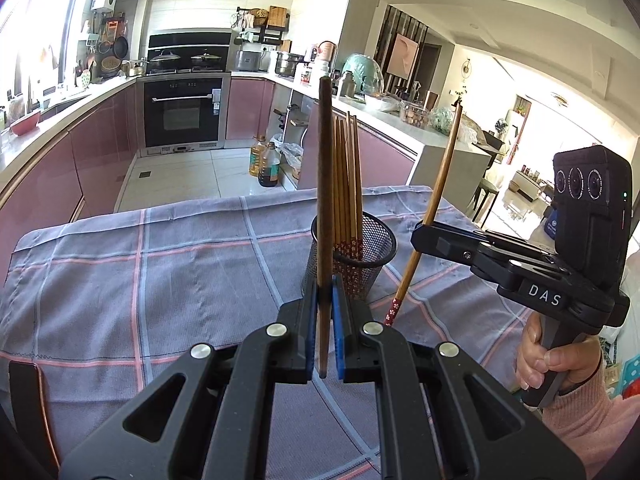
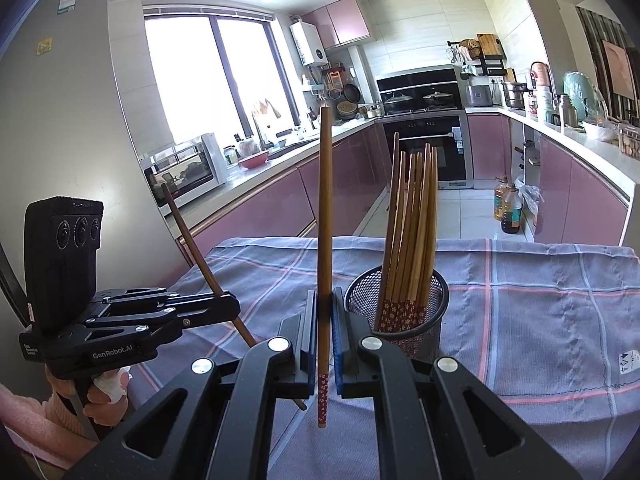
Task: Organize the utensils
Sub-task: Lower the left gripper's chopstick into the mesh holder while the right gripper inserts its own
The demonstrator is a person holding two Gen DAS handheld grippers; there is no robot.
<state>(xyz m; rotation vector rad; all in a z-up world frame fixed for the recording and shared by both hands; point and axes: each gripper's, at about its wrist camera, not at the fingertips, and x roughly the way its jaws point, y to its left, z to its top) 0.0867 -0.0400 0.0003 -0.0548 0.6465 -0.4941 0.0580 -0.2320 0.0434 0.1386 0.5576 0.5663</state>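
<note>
Right now each gripper, left [image 1: 325, 320] and right [image 2: 325, 336], pinches one upright chopstick beside the mesh cup [image 2: 396, 312], and either stick could snag the rim or the packed bundle and tip it

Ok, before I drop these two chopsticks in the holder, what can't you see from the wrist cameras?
- Mesh holder bottom: its own wall and the chopstick bundle hide it in the right wrist view.
- Left gripper chopstick lower tip: hidden between the gripper bodies, left wrist view.
- Tablecloth near edge: cut off behind gripper bodies.
</note>
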